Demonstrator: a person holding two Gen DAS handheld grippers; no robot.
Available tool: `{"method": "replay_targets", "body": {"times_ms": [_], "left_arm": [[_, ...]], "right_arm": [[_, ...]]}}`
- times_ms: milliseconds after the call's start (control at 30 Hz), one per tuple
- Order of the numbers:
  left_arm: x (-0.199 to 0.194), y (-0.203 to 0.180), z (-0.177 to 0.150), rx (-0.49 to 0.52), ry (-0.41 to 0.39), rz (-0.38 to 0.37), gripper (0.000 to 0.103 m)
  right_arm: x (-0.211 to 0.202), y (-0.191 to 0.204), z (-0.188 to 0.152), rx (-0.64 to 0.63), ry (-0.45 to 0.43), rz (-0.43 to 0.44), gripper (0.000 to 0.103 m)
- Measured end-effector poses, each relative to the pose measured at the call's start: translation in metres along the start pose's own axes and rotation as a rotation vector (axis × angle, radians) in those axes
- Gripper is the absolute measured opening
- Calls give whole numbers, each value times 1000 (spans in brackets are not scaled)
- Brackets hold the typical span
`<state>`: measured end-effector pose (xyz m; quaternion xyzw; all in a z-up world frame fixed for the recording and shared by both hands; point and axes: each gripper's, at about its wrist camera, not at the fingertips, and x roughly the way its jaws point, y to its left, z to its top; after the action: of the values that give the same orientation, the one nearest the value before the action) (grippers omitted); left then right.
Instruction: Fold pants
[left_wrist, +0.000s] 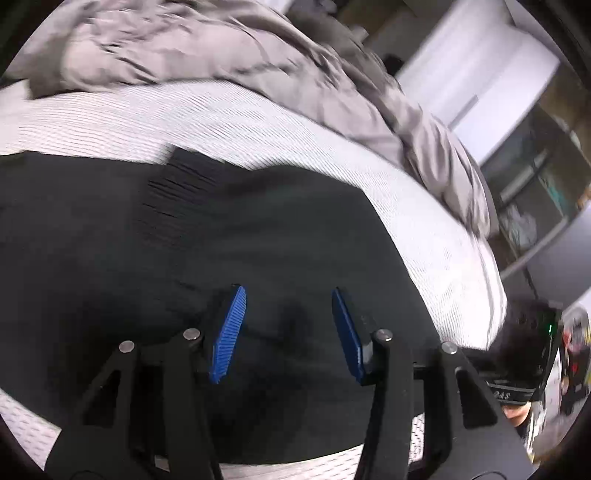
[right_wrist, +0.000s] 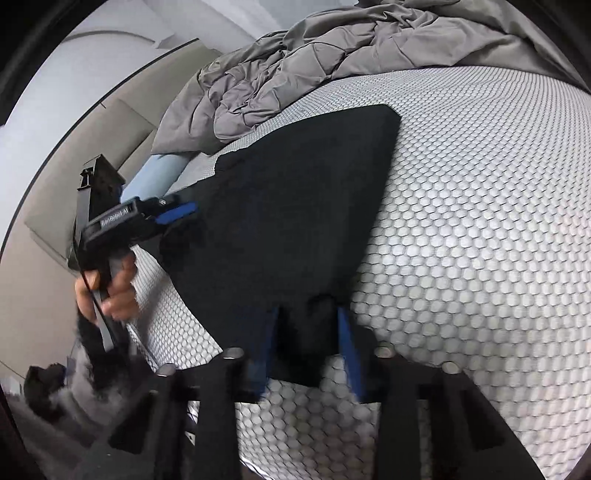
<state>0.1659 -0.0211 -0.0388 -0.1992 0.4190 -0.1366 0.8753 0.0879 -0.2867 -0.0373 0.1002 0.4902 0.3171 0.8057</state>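
The black pants (right_wrist: 295, 206) lie folded flat on a white honeycomb-textured mattress (right_wrist: 461, 221). In the right wrist view my right gripper (right_wrist: 307, 332) is at their near edge, and dark cloth fills the gap between its blue fingers (right_wrist: 349, 343), which look pressed on it. A hand (right_wrist: 114, 284) holds my left gripper (right_wrist: 184, 212) at the pants' left edge. In the left wrist view the left gripper (left_wrist: 288, 328) hovers over the pants (left_wrist: 258, 229), with its blue pads (left_wrist: 227, 332) apart and nothing between them.
A crumpled grey duvet (right_wrist: 295, 62) is heaped along the far side of the mattress, also seen as the duvet (left_wrist: 221, 51). A light blue roll (right_wrist: 159, 173) lies beside it. Shelves (left_wrist: 535, 192) stand past the bed's right edge (left_wrist: 491, 280).
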Motion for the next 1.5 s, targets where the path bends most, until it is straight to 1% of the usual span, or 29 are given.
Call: {"method": "replay_targets", "body": {"times_ms": [67, 100, 200, 233, 300, 333, 367, 400, 433, 467, 533, 600, 633, 667, 700, 733, 767, 833, 867, 900, 1000, 1133, 1267, 1300, 1367, 1433, 1500], "left_arm": [[12, -19, -1, 34, 22, -12, 45], [10, -22, -7, 47, 30, -10, 45], [18, -30, -10, 35, 36, -4, 45], [18, -30, -12, 28, 35, -3, 45], [16, -35, -15, 40, 27, 1, 45], [16, -41, -19, 62, 26, 4, 45], [16, -52, -26, 97, 31, 7, 45], [18, -57, -29, 121, 36, 11, 45], [22, -70, -38, 167, 41, 20, 49], [27, -82, -46, 216, 50, 27, 51], [38, -104, -61, 325, 79, 47, 56], [49, -121, -75, 400, 83, 113, 61], [51, -126, -80, 433, 82, 137, 65], [54, -131, -87, 474, 84, 163, 66], [57, -137, -94, 513, 85, 199, 68], [58, -140, -98, 526, 82, 216, 69], [58, -142, -102, 527, 77, 229, 69], [59, -143, -104, 515, 81, 234, 69], [60, -143, -105, 513, 88, 234, 69], [59, -142, -106, 511, 93, 234, 69], [61, -137, -101, 504, 104, 226, 69], [60, -134, -98, 501, 111, 206, 69], [51, -126, -101, 491, 120, 168, 69], [49, -124, -101, 491, 121, 163, 69], [44, -121, -102, 491, 124, 152, 69], [41, -118, -103, 489, 128, 138, 69], [38, -116, -104, 498, 134, 121, 71]], "right_arm": [[5, -1, 2, 22, 24, 1, 21], [5, 1, 2, 14, 37, -6, 19], [5, 14, -4, -84, 87, -63, 19], [2, 16, -7, -103, 91, -75, 19], [-10, 12, -7, -81, 62, -48, 25], [-19, 7, -6, -63, 28, -35, 29], [-27, 2, -4, -41, -12, -37, 41], [-34, -4, -1, -10, -51, -39, 46], [-37, -9, 3, 25, -71, -28, 46], [-36, -13, 7, 46, -76, -16, 46], [-23, -15, 14, 63, -74, 6, 46], [0, -16, 20, 67, -30, -7, 46], [11, -15, 23, 65, -11, -8, 46], [23, -15, 26, 63, 11, 3, 46], [31, -14, 29, 59, 21, 5, 46], [37, -13, 34, 46, 19, -2, 46], [41, -11, 39, 36, 20, -16, 46], [49, -8, 53, 29, 28, -51, 41], [56, -8, 59, 29, 27, -59, 37], [60, -10, 66, 38, 27, -65, 32], [71, -26, 91, 87, 0, -57, 28], [92, -38, 127, 112, -73, -63, 24], [111, -40, 156, 112, -94, -79, 21], [112, -39, 162, 107, -101, -96, 21], [117, -38, 177, 85, -125, -159, 21], [120, -36, 189, 65, -149, -251, 21], [123, -30, 195, 31, -153, -339, 23]]}}
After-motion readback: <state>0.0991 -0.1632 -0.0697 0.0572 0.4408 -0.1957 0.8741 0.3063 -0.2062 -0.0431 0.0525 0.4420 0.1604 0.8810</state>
